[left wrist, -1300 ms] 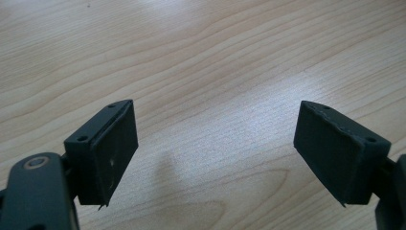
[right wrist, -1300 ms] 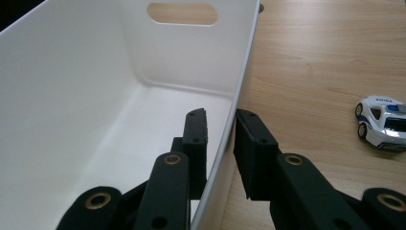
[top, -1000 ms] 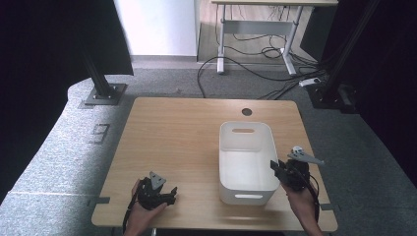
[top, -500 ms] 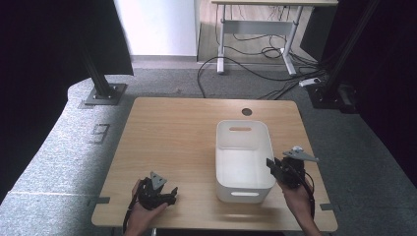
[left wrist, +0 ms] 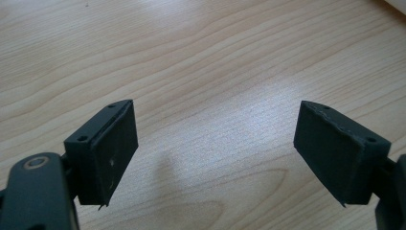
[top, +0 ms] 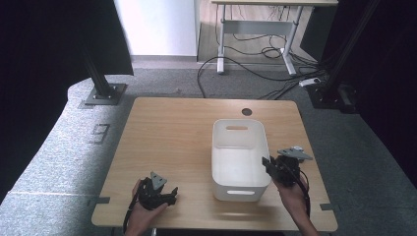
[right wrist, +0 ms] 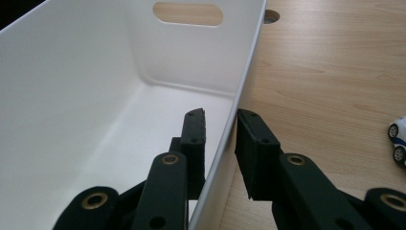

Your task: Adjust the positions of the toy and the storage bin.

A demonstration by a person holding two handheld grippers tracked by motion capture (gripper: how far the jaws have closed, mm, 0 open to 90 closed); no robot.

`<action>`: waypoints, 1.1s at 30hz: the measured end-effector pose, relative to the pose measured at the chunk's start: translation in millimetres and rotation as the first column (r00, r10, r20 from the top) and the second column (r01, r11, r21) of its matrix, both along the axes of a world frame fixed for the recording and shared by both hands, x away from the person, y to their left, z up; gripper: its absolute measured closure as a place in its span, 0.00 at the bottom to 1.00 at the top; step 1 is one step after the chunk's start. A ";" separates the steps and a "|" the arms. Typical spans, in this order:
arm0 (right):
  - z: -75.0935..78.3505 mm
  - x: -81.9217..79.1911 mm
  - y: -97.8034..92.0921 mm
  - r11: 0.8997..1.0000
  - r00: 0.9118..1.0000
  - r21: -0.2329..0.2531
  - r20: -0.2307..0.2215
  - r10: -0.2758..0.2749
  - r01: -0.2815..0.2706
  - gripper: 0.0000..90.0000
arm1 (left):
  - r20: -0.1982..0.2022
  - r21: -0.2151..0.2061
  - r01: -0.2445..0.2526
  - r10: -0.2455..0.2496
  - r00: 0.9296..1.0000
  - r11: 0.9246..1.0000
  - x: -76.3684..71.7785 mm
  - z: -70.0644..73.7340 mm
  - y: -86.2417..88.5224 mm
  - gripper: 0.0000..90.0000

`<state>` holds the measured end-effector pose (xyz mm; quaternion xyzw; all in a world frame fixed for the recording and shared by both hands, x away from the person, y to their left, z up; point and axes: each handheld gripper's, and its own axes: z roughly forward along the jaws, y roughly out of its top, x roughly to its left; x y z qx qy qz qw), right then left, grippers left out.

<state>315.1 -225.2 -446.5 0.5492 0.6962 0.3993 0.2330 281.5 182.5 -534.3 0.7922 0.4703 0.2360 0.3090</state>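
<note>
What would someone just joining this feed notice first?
The white bin at the table's centre-right stands out, with the right claw clamped on its right wall, one jaw inside and one outside. The left claw sits wide open over bare wood near the front left edge. In the right gripper view, part of a small toy car shows on the table at the picture's right edge.

The wooden table serves as the landmark. Near its far edge a round cable hole is cut into the top. On its surface, a small white toy car with black wheels sits at the frame's edge in the right gripper view. Beyond its far side stands a white desk frame with black cables strewn beneath on grey carpet. Off its far left corner, a black stand base rests on the floor.
</note>
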 end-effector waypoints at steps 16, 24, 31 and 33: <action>-0.4 4.8 15.2 1.000 1.000 0.001 0.005 0.010 -0.010 0.81 | 0.002 -0.001 -0.007 0.007 1.000 1.000 -0.1 0.0 0.3 0.17; -1.0 6.0 22.4 1.000 1.000 0.007 0.011 0.008 -0.008 0.81 | 0.002 -0.002 -0.008 0.008 1.000 1.000 -0.2 -0.2 0.5 0.17; -1.3 7.0 28.5 1.000 1.000 0.007 0.016 0.007 -0.007 0.80 | 0.001 -0.001 -0.008 0.008 1.000 1.000 -0.1 -0.1 0.6 0.17; -1.1 7.1 30.3 1.000 1.000 0.001 0.016 0.008 -0.008 0.80 | 0.001 -0.001 -0.007 0.007 1.000 1.000 -0.2 -0.2 0.6 0.17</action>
